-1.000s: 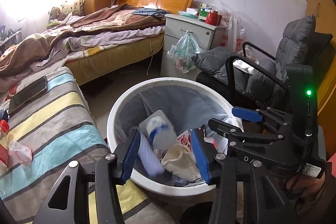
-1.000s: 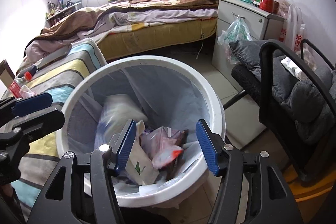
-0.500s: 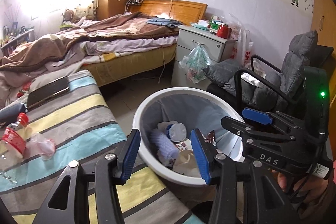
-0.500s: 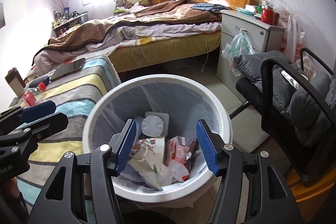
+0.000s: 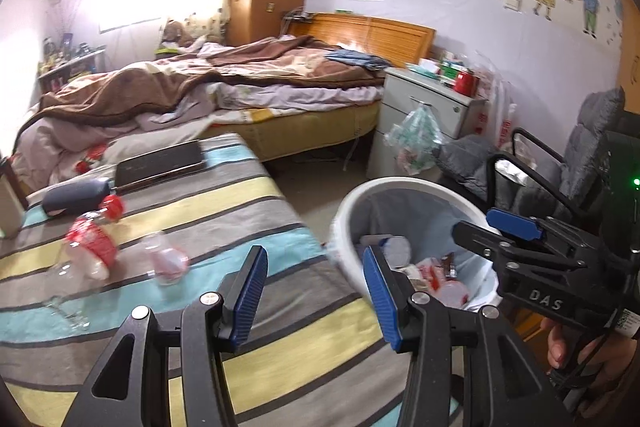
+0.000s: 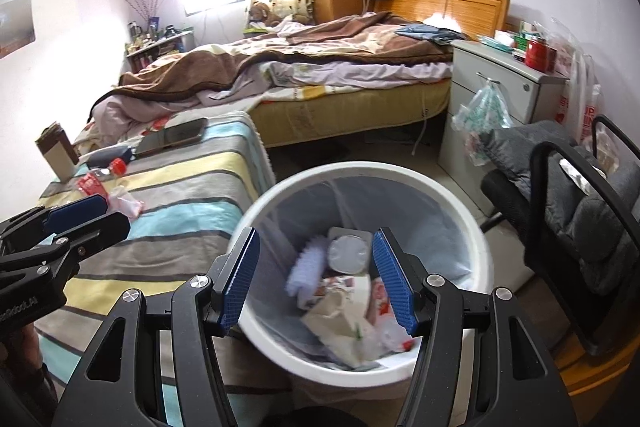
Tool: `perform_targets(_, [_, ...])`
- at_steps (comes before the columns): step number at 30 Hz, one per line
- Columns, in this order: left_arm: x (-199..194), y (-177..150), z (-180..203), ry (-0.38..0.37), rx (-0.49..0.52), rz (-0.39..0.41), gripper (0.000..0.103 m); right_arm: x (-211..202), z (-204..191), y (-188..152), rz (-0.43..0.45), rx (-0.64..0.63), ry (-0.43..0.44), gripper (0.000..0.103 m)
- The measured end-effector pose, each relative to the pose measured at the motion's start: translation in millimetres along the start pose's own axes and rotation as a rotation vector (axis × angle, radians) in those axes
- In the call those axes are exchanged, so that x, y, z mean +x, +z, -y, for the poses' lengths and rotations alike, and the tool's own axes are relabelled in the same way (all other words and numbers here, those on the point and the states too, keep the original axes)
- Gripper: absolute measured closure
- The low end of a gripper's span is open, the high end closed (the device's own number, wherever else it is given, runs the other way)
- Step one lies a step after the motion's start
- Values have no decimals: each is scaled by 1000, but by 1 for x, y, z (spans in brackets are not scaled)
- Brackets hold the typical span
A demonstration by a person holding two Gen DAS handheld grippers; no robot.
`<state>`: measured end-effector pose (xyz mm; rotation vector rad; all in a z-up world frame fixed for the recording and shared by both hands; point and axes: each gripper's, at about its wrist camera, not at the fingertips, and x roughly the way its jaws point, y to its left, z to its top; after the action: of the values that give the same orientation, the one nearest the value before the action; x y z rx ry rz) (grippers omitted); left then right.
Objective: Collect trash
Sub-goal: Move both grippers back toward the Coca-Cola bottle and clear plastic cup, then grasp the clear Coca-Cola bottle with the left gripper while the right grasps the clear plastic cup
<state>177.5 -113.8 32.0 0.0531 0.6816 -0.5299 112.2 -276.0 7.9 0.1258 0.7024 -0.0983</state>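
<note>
Sitting in a cluttered bedroom: unmade bed (image 5: 208,95) at the back, striped counter (image 5: 224,227) in front, white bin (image 6: 472,227) on the floor just beside it. Holding plenty already: a foil-lidded cup, wrappers and crumpled paper piling up inside the bin's liner. Still lying on the counter: a crushed clear bottle (image 5: 90,247) with red label and cap, and beside it a small crumpled plastic piece (image 5: 168,259). Both jaws standing spread and carrying nothing, left hand-held gripper (image 5: 316,291) hanging over the counter's edge, right hand-held gripper (image 6: 316,279) over the bin.
</note>
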Motion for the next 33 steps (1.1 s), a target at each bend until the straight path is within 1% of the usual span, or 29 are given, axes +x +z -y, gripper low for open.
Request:
perform_targets(8, [-22, -7, -54, 103, -63, 24, 53, 7, -32, 0, -7, -33, 58, 42])
perform_targets(10, [-26, -8, -67, 119, -78, 30, 53, 9, -39, 1, -9, -39, 75, 42])
perform_targets(13, [-34, -10, -89, 157, -95, 35, 46, 12, -53, 2, -17, -53, 103, 42])
perform_targets(19, [-42, -14, -135, 216, -150, 34, 45, 21, -81, 4, -31, -94, 158, 42])
perform_targets(22, [-41, -17, -156, 246, -167, 17, 45, 29, -94, 4, -45, -112, 212, 42])
perform_targets(26, [-34, -21, -177, 249, -196, -3, 45, 41, -113, 2, -71, -148, 249, 42])
perform_targets(28, [-31, -22, -182, 255, -187, -6, 45, 46, -122, 2, -82, -161, 258, 42])
perform_targets(30, [-26, -21, -185, 242, -175, -20, 43, 51, -130, 2, -93, -173, 268, 42])
perform_targets(33, [-15, -18, -191, 225, -188, -40, 42, 59, -139, 3, -107, -187, 282, 42])
